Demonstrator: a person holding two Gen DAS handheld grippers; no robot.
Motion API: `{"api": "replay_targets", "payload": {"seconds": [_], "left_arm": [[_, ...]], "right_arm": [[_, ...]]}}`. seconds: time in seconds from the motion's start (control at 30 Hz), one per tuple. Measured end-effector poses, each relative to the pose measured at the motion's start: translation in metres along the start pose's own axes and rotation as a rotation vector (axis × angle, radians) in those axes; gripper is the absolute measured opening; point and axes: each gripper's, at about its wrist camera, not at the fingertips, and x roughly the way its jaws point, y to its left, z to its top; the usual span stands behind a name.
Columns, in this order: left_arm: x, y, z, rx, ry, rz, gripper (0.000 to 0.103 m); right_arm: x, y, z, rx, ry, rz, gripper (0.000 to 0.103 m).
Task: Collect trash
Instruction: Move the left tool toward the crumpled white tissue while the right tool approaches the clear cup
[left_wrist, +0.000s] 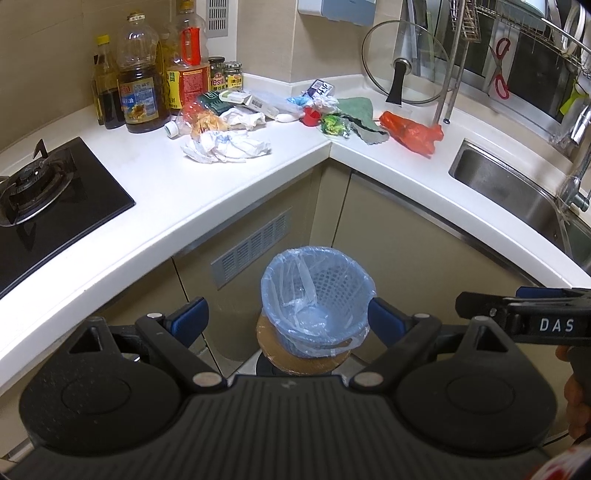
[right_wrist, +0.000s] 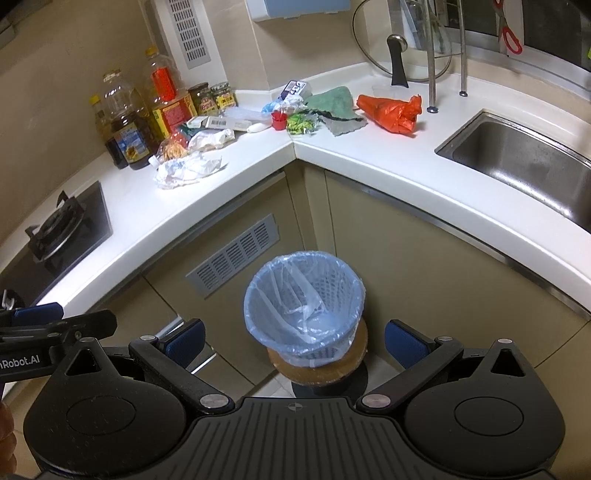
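Observation:
A small mesh bin lined with a blue bag (left_wrist: 317, 301) (right_wrist: 304, 308) stands on a round stool below the counter corner, with only its liner visible inside. Trash lies in the white counter's corner: crumpled white paper (left_wrist: 225, 146) (right_wrist: 186, 170), an orange plastic bag (left_wrist: 412, 133) (right_wrist: 391, 112), a green wrapper (left_wrist: 334, 125) (right_wrist: 303, 123), a red cap (left_wrist: 312, 118) (right_wrist: 279, 121) and a clear bottle (left_wrist: 195, 120). My left gripper (left_wrist: 286, 319) and my right gripper (right_wrist: 293, 341) are both open and empty, held above and in front of the bin.
Oil bottles and jars (left_wrist: 138, 92) (right_wrist: 127, 125) stand at the back left. A gas hob (left_wrist: 40, 188) (right_wrist: 55, 229) is on the left and a steel sink (left_wrist: 513, 195) (right_wrist: 524, 166) on the right. A glass lid (left_wrist: 404, 66) leans on a rack. A green cloth (left_wrist: 360, 110) lies by the trash.

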Motion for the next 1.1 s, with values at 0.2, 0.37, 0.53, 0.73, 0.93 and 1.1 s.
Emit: {"api": "replay_targets", "payload": {"seconds": [0.2,0.37,0.53,0.73,0.93,1.1], "left_arm": [[0.005,0.022,0.007,-0.017,-0.024,0.000,0.092],[0.011,0.042,0.014,-0.041,-0.041,0.011,0.092],[0.015,0.056,0.022,-0.057,-0.063,0.014,0.092],[0.023,0.067,0.031,-0.078,-0.101,0.026,0.092],[0.038,0.068,0.047,-0.101,-0.111,0.051,0.092],[0.059,0.063,0.066,-0.116,-0.123,0.092,0.092]], "right_arm": [[0.011,-0.001,0.010,0.050,-0.033,-0.031,0.103],[0.017,-0.010,0.019,0.090,-0.077,-0.020,0.103],[0.021,-0.025,0.032,0.157,-0.116,-0.009,0.103],[0.025,-0.052,0.055,0.229,-0.173,-0.015,0.103],[0.031,-0.078,0.077,0.249,-0.229,-0.034,0.103],[0.050,-0.104,0.103,0.228,-0.264,-0.054,0.103]]}}
